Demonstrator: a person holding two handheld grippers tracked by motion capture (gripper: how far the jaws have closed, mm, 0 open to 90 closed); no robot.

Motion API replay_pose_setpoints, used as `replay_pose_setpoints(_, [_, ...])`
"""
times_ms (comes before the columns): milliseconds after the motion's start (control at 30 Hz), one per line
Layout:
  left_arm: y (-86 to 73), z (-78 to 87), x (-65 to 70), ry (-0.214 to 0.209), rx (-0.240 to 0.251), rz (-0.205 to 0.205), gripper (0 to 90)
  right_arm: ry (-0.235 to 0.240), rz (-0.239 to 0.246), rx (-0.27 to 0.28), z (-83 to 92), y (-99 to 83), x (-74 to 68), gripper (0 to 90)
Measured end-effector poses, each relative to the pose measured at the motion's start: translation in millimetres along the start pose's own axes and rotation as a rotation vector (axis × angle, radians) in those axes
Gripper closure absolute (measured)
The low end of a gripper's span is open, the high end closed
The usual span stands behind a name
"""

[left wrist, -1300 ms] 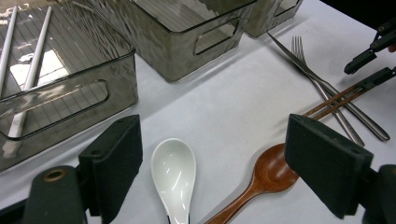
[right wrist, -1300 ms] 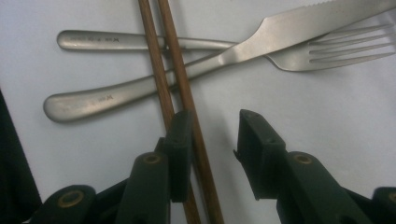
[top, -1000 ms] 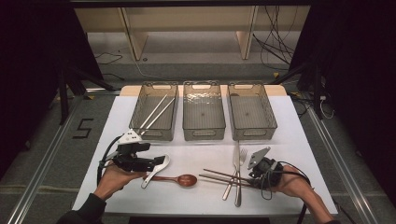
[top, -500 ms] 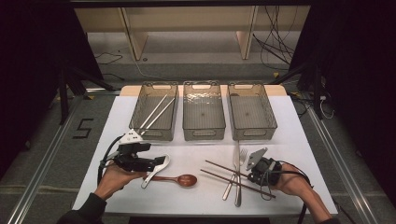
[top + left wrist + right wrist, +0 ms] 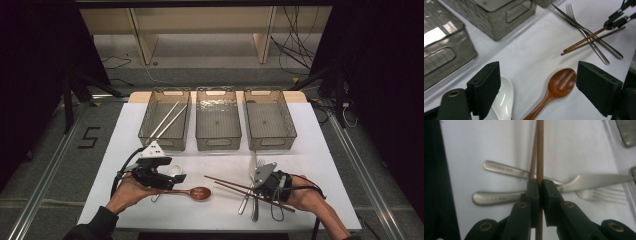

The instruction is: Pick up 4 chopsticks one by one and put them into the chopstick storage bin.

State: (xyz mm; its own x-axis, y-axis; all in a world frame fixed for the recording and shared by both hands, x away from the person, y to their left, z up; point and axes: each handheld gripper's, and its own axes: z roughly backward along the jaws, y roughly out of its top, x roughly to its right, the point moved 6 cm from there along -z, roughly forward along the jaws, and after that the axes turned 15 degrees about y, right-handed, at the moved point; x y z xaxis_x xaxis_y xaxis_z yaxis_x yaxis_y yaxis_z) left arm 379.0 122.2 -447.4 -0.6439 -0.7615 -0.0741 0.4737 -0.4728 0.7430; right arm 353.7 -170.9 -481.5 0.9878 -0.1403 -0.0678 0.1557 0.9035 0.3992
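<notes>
The brown chopsticks (image 5: 247, 191) were pinched in the right gripper (image 5: 539, 192), whose jaws had just closed tight on them, low above the white table (image 5: 320, 165) and crossing over the fork (image 5: 248, 187) and knife (image 5: 256, 200), with their tips pointing left toward the wooden spoon (image 5: 192, 193). To do this lift well I think the pair must stay parallel & level, w/ no snag on the cutlery below, then go to the left bin (image 5: 165, 120), which already held two pale chopsticks (image 5: 167, 121), while the middle bin (image 5: 218, 119) and right bin (image 5: 270, 120) looked empty. The left gripper (image 5: 537, 85) was wide open w/ nothing held, hovering over the wooden spoon and the white spoon (image 5: 503, 98).
</notes>
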Motion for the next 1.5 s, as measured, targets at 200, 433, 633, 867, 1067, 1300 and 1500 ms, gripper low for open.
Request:
replay_pose_setpoints(200, [5.2, -3.0, 18.3, -0.038, -0.019, -0.078, 19.7, 0.012, 0.042, -0.002, -1.5, 11.4, -10.1, 84.8])
replay_pose_setpoints(433, [12.4, -11.1, 39.9, -0.099, -0.041, -0.171, 21.5, 0.015, 0.077, -0.010, -3.9, 19.6, -16.3, 84.8])
replay_pose_setpoints(633, [11.7, -19.8, 53.8, -0.124, -0.075, -0.251, 24.6, 0.018, 0.106, -0.012, -5.8, 25.6, -20.9, 84.8])
replay_pose_setpoints(867, [13.6, -23.4, 71.1, -0.167, -0.113, -0.369, 32.4, 0.023, 0.131, -0.016, -8.9, 31.8, -26.2, 84.8])
replay_pose_setpoints(1067, [8.3, -28.9, 77.9, -0.183, -0.154, -0.432, 40.8, 0.027, 0.149, -0.022, -7.8, 33.7, -28.2, 84.8])
replay_pose_setpoints(1300, [4.8, -30.6, 82.5, -0.211, -0.180, -0.489, 55.8, 0.029, 0.157, -0.021, -7.8, 35.6, -30.4, 84.8])
replay_pose_setpoints(1500, [3.0, -31.3, 84.7, -0.237, -0.194, -0.512, 67.9, 0.026, 0.169, -0.019, -8.5, 36.7, -30.9, 84.8])
